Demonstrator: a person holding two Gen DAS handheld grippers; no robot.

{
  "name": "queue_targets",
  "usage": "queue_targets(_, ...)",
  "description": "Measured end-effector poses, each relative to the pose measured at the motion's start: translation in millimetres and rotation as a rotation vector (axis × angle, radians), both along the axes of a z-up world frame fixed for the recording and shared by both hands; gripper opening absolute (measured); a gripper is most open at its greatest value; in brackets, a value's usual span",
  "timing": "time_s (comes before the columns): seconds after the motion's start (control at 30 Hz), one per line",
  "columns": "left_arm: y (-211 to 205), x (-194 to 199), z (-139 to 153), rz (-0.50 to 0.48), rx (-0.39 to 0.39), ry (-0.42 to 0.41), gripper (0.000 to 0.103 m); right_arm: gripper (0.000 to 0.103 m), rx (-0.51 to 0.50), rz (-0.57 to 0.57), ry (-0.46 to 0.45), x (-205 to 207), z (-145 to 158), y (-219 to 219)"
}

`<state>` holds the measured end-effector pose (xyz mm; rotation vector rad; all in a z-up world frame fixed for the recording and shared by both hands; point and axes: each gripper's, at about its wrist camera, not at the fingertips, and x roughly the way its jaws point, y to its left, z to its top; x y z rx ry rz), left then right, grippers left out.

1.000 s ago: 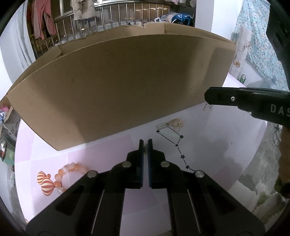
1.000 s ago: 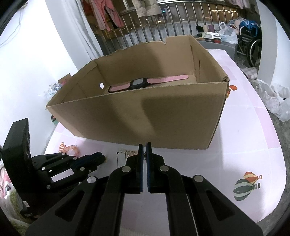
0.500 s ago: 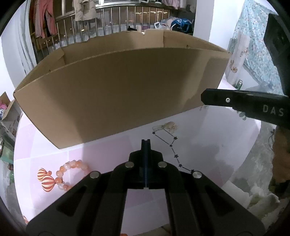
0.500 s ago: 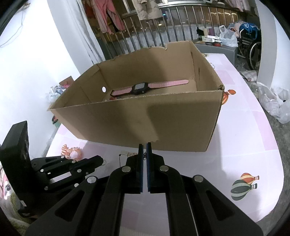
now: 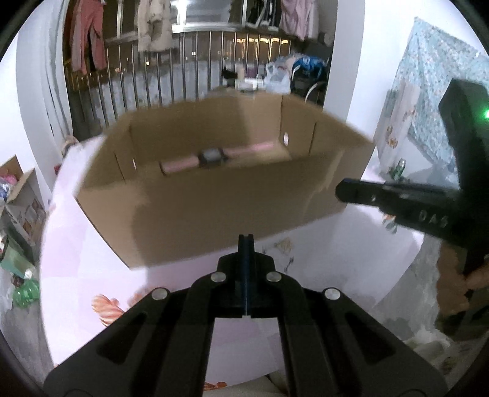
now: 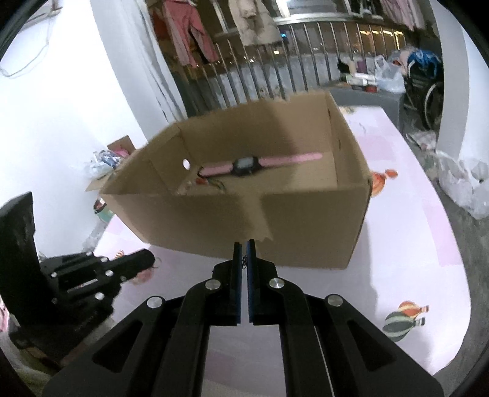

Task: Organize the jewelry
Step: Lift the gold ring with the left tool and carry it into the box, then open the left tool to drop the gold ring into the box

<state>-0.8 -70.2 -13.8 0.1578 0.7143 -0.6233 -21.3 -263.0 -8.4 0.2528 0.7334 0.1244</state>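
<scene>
An open cardboard box (image 5: 214, 213) (image 6: 305, 226) stands on the pink table, with a pink-strapped watch (image 5: 211, 157) (image 6: 244, 165) lying inside. My left gripper (image 5: 246, 241) is shut with nothing in it, raised in front of the box's near wall. A thin star necklace (image 5: 288, 261) lies blurred on the table just right of it. My right gripper (image 6: 244, 244) (image 5: 340, 191) is shut, and a small dark chain (image 6: 244, 262) shows in the slit between its fingers. The left gripper (image 6: 146, 258) also appears at the left of the right wrist view.
The pink tablecloth (image 6: 412, 232) carries balloon prints (image 6: 400, 320) (image 5: 105, 305). A metal railing with hanging clothes (image 6: 250, 27) runs behind the box. Bags and clutter (image 6: 467, 183) sit beyond the table's right edge, and boxes (image 5: 21, 195) on the left.
Both grippers have risen, the left more, so the box's inside and the watch now show in the left wrist view. The left jaws went from slightly apart to fully shut.
</scene>
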Motion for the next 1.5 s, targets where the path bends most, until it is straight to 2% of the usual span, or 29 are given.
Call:
queue_targets(0.13, 4.2, 0.8, 42.3, -0.011, -0.057, -0.086, 0.000, 0.003, -0.003, 0.021, -0.068, 3.8, 23.7, 0.9)
queue_targets(0.23, -1.0, 9.5, 61.2, -0.019, -0.086, -0.128, 0.000, 0.003, 0.009, 0.040, -0.122, 16.4, 41.3, -0.8)
queue_targets(0.33, -13.4, 26.6, 72.2, -0.014, -0.092, -0.157, 0.000, 0.003, 0.013, 0.053, -0.149, 30.3, 51.0, -2.8)
queue_targets(0.43, -28.4, 51.6, 73.6, -0.005, -0.105, -0.136, 0.000, 0.003, -0.002, 0.063, -0.159, 48.2, 56.3, -5.7)
queue_targets(0.57, -49.5, 88.3, 65.2, 0.039, -0.072, -0.104, 0.000, 0.003, 0.001, 0.061, -0.087, 84.0, 50.4, -11.5)
queue_targets(0.67, -59.4, 113.0, 52.8, 0.073, -0.046, -0.043, 0.000, 0.003, -0.009, 0.041, -0.020, 105.3, 42.9, -11.6)
queue_targets(0.83, -60.4, 125.4, 38.6, 0.106, -0.039, 0.021, 0.001, 0.006, 0.007, -0.008, 0.060, 120.3, 31.9, -16.4)
queue_targets(0.9, -57.7, 121.9, 38.5, 0.110, -0.036, 0.016, 0.010, 0.017, 0.012, -0.021, 0.068, 118.3, 31.3, -16.9)
queue_targets(0.97, -53.7, 118.8, 40.2, 0.119, -0.042, 0.009, 0.016, 0.025, 0.010, -0.030, 0.062, 114.1, 33.4, -17.3)
queue_targets(1.03, -49.4, 116.8, 40.0, 0.133, -0.052, 0.014, 0.018, 0.027, 0.002, -0.036, 0.055, 109.9, 36.2, -16.9)
queue_targets(1.33, -29.0, 103.1, 50.9, 0.197, -0.092, 0.004, 0.037, 0.047, -0.016, -0.059, 0.016, 86.6, 52.4, -15.3)
queue_targets(1.5, -21.1, 89.0, 60.5, 0.210, -0.106, -0.013, 0.043, 0.062, -0.028, -0.065, -0.012, 75.9, 63.3, -16.1)
